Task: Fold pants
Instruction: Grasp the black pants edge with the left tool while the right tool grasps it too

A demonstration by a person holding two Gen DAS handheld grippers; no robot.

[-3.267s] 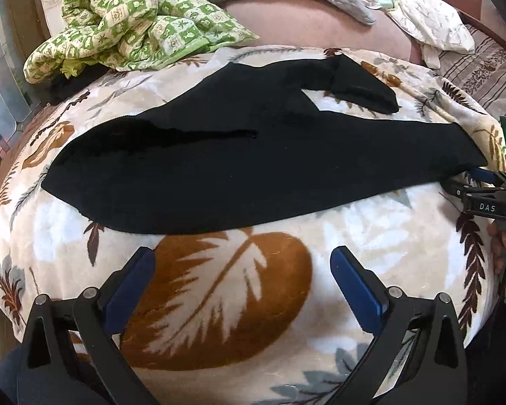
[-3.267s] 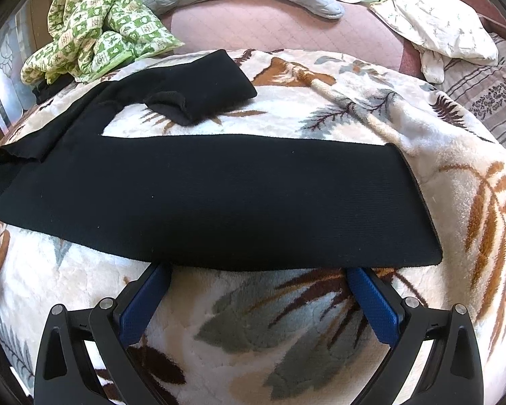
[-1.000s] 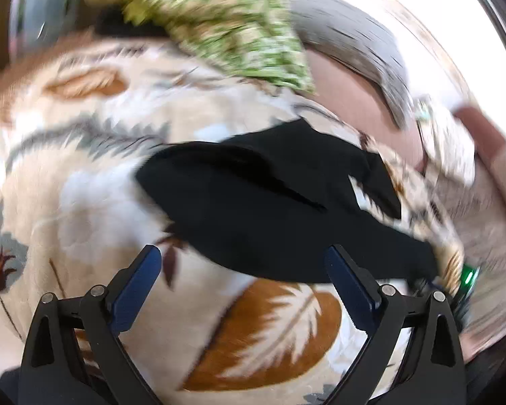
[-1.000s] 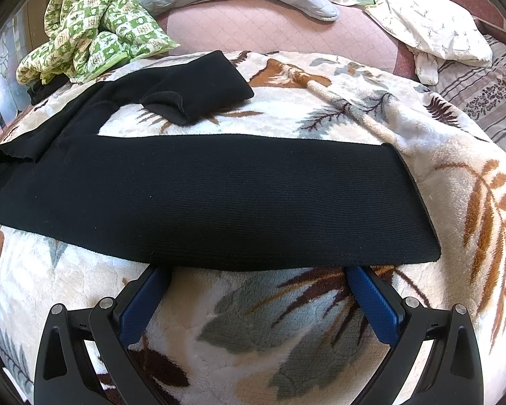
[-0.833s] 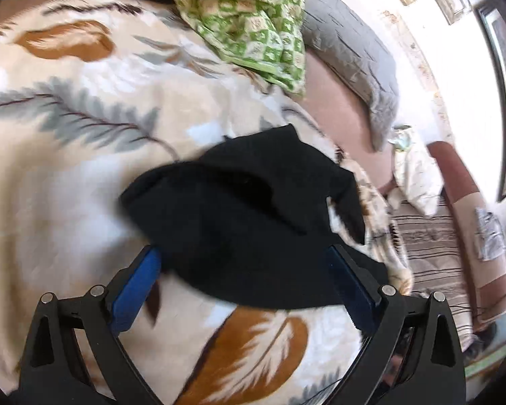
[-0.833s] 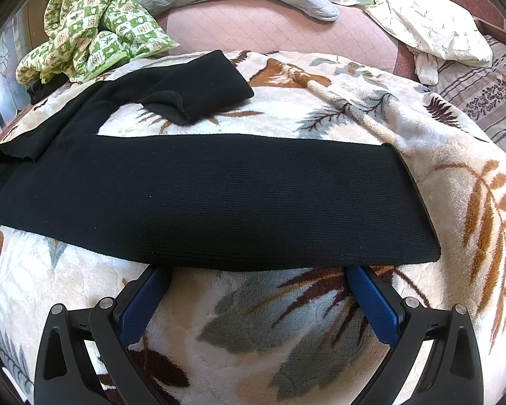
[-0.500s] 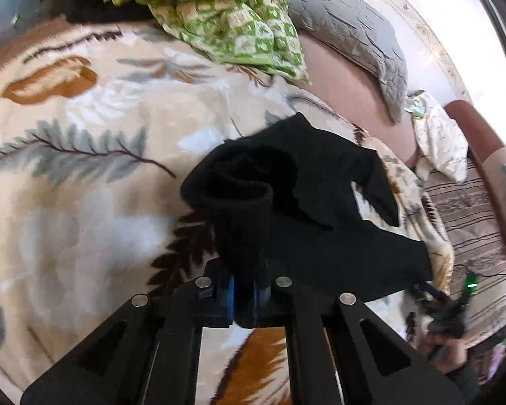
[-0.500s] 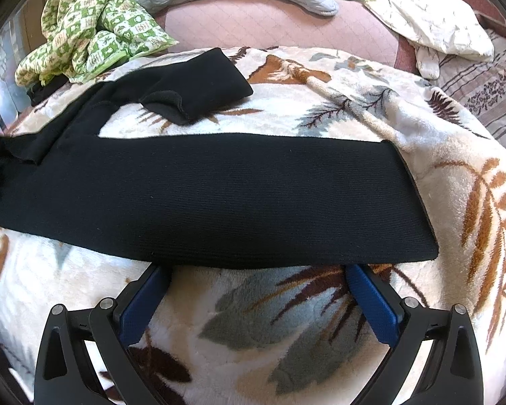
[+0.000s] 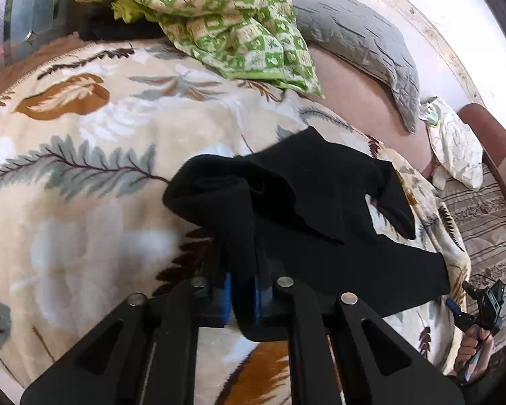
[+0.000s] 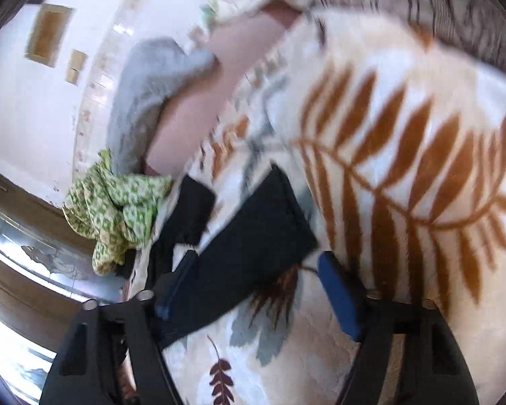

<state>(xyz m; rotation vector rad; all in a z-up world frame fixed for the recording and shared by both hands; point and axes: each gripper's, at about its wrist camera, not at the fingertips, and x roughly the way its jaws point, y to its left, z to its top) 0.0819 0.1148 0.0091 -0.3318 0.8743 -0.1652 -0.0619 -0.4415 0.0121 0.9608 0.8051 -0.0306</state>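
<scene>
1. Fingers of the left gripper (image 9: 241, 298) were clamped together on a bunched fold at the waist end of the black pants (image 9: 320, 209), the blue pads (image 9: 226, 298) just showing either side of the cloth.
2. Over at the hem end, the right gripper (image 10: 253, 287) had its jaws closing, the pads not yet pressing on the leg that lay between them; that view was blurred.
3. Beyond the grippers, the pants lay stretched across the leaf-patterned blanket (image 9: 84, 155), one leg doubled back.
4. They looked soft, light and limp, likely to sag and drag on the fleece, so I judged waistband and hem the sensible holds.
5. Farther back sat a green checked cloth (image 9: 219, 17) and grey pillow (image 9: 361, 40).
</scene>
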